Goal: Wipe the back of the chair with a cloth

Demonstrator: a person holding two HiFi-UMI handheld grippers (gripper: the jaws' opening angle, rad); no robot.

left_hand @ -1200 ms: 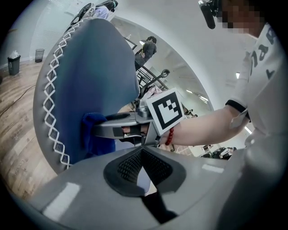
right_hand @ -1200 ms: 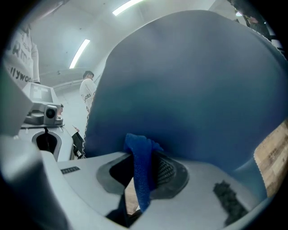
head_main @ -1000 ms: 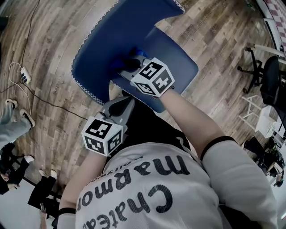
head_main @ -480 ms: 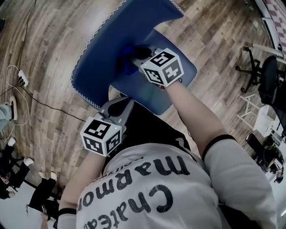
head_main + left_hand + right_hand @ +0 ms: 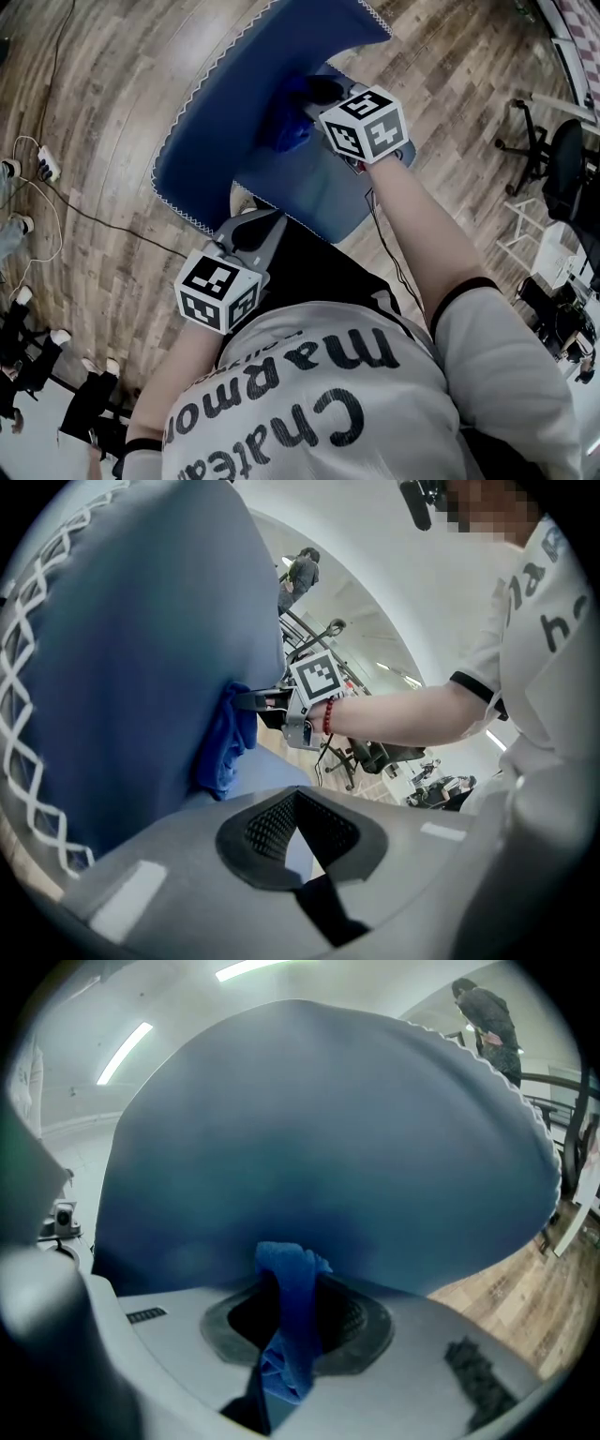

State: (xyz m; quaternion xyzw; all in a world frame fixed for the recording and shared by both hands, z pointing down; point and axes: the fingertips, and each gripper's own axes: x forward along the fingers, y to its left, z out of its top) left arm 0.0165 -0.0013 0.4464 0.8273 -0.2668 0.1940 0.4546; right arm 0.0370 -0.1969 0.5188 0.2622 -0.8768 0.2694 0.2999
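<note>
Against the blue chair back (image 5: 220, 108), low down just above where it meets the seat (image 5: 309, 192), we press a blue cloth (image 5: 289, 133) that is pinched between the jaws of our right gripper (image 5: 315, 94). The cloth's bunched end touches the upholstery, and its loose tail hangs down between the jaws. This gripper reaches in over the seat from the right. Our left gripper (image 5: 247, 225) sits nearer to us, by the seat's near left edge and well apart from the cloth, its jaws drawn together with nothing between them. White zigzag stitching (image 5: 200, 86) runs along the rim of the chair back. On the wood-plank floor (image 5: 103, 112), a cable (image 5: 94, 214) lies at the left.
</note>
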